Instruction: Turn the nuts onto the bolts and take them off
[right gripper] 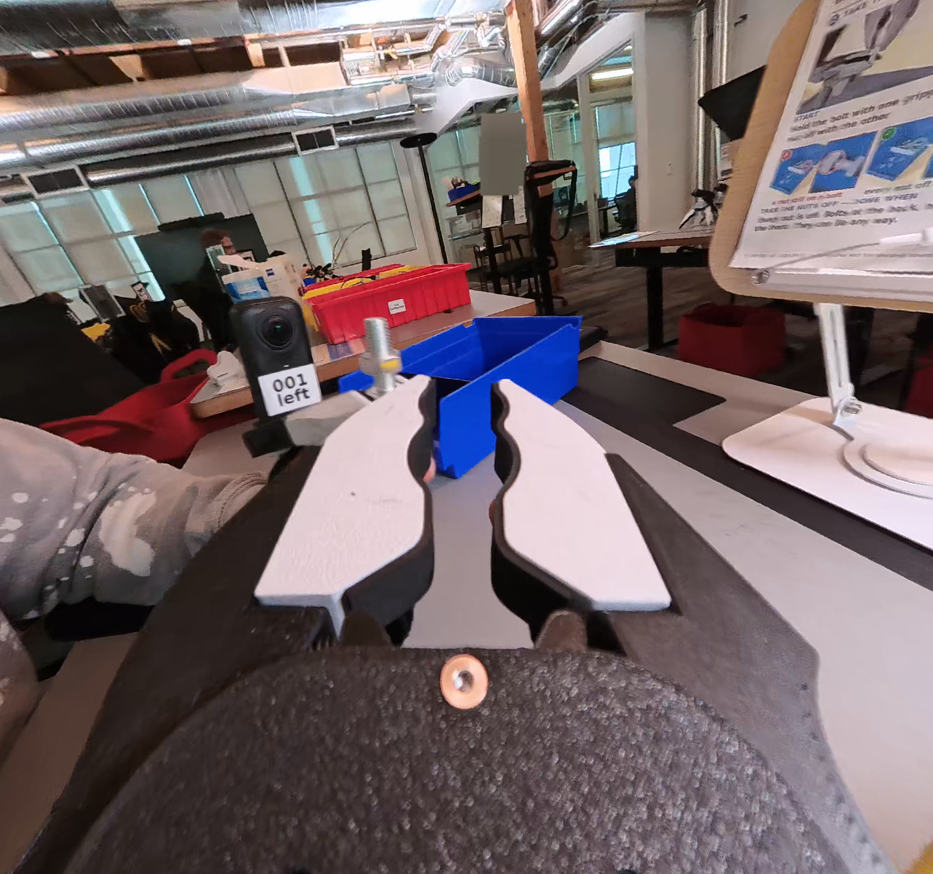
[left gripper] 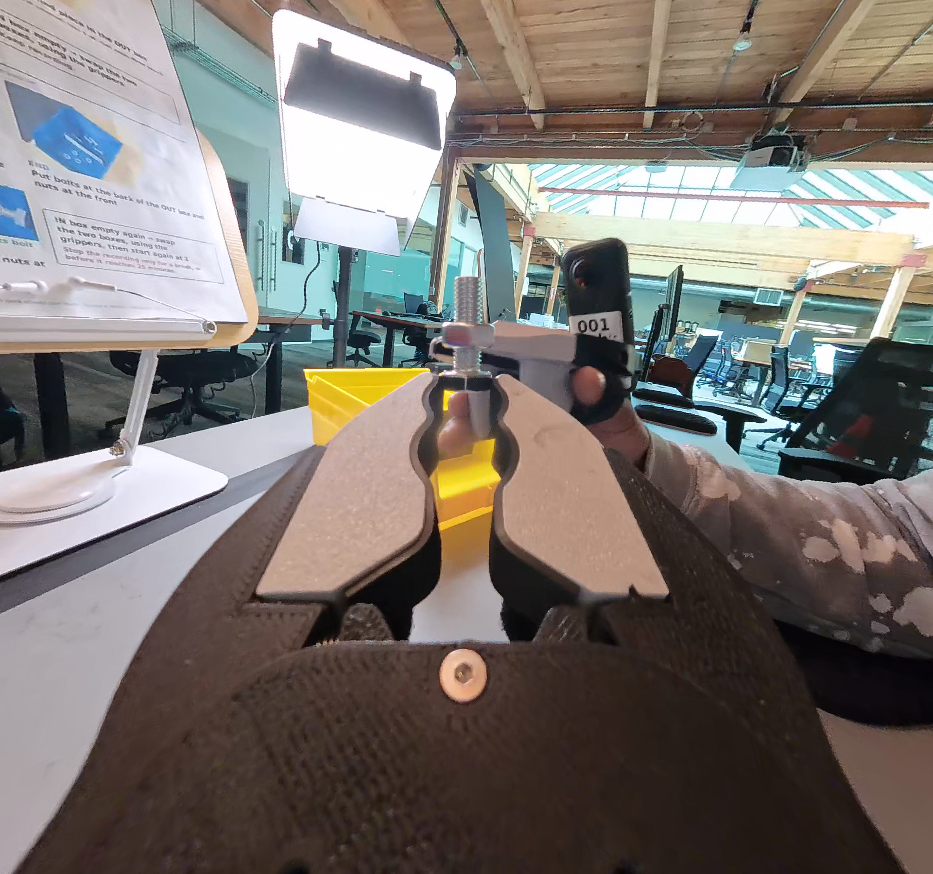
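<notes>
A silver bolt (left gripper: 467, 302) stands upright with its threaded end up. My left gripper (left gripper: 465, 384) is shut on the bolt's head at its fingertips. A hex nut (left gripper: 467, 335) sits partway down the thread, just above the head. My right gripper (right gripper: 463, 388) is open with nothing between its fingers. In the right wrist view the bolt (right gripper: 376, 337) and nut (right gripper: 379, 362) stand just left of its left fingertip (right gripper: 404, 395). In the left wrist view, one right finger (left gripper: 530, 345) reaches in from the right at nut height, beside the nut.
A yellow bin (left gripper: 353, 395) stands on the white table behind the left gripper. A blue bin (right gripper: 515, 365) stands ahead of the right gripper. An instruction sheet on a white stand (left gripper: 101, 486) is at the table's back, seen also in the right wrist view (right gripper: 833, 446). A person's sleeve (left gripper: 808, 547) holds the right gripper. Across from one pair of fingers to the other is roughly 4 centimetres.
</notes>
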A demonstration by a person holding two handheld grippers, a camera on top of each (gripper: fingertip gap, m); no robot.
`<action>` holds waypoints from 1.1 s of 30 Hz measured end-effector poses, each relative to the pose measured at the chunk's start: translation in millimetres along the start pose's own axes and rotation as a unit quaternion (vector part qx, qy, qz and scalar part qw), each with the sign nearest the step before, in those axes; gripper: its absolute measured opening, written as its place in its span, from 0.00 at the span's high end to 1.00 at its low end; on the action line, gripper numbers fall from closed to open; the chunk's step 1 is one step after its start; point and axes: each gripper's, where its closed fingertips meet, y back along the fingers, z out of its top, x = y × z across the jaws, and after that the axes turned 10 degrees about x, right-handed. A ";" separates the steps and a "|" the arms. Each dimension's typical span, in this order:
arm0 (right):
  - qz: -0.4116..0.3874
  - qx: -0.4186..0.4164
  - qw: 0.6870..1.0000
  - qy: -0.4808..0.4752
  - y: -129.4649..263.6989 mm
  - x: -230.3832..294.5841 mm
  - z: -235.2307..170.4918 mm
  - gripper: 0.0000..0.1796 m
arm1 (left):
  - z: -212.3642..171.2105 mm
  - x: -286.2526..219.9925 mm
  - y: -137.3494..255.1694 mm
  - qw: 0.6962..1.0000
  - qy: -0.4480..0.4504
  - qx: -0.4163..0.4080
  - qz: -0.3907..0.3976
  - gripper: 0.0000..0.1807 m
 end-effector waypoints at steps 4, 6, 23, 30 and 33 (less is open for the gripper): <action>0.031 0.018 0.999 0.025 -18.7 29.8 -2.8 0.82 | -8.4 -4.9 -5.4 1.000 -0.003 0.011 -0.006 0.90; 0.030 0.017 0.999 0.030 -19.2 30.1 -3.3 0.83 | -6.8 -8.9 -5.2 1.000 -0.001 0.011 -0.013 0.90; 0.051 0.036 0.997 0.051 -16.6 40.0 -8.3 0.90 | -10.8 -16.2 -5.5 0.998 0.024 0.017 -0.054 0.90; 0.078 0.064 0.992 0.081 -7.8 41.9 -16.2 0.89 | -21.8 -26.0 -11.3 0.990 0.065 0.064 -0.103 0.90; 0.085 0.057 0.991 0.091 -5.5 44.8 -15.1 0.89 | -20.3 -28.9 -11.1 0.989 0.072 0.064 -0.110 0.90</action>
